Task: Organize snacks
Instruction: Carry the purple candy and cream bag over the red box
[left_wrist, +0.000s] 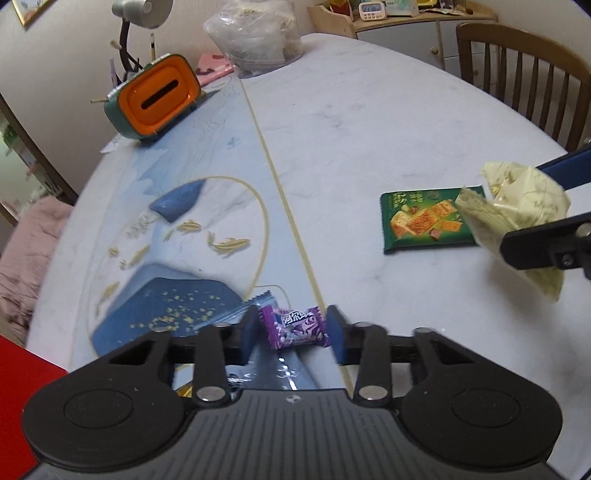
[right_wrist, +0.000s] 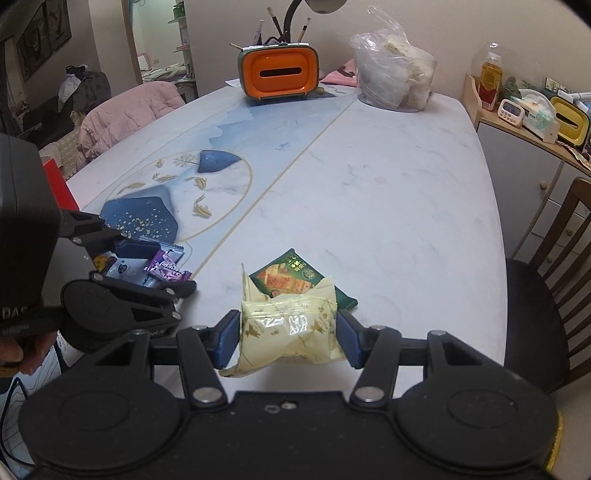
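Your left gripper (left_wrist: 291, 328) pinches the purple candy (left_wrist: 295, 326), ready to lift. Right of it, your right gripper (right_wrist: 284, 338) clamps the pale yellow packet (right_wrist: 291, 328) above the green cracker packet (right_wrist: 295, 280).

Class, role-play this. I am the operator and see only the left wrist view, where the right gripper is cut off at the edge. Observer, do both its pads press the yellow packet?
Observer: Yes. The right gripper has one blue pad on each side of the yellow packet.
Operator: What holds my left gripper?
Observer: A hand, low at the left edge of the right wrist view, behind its black body.
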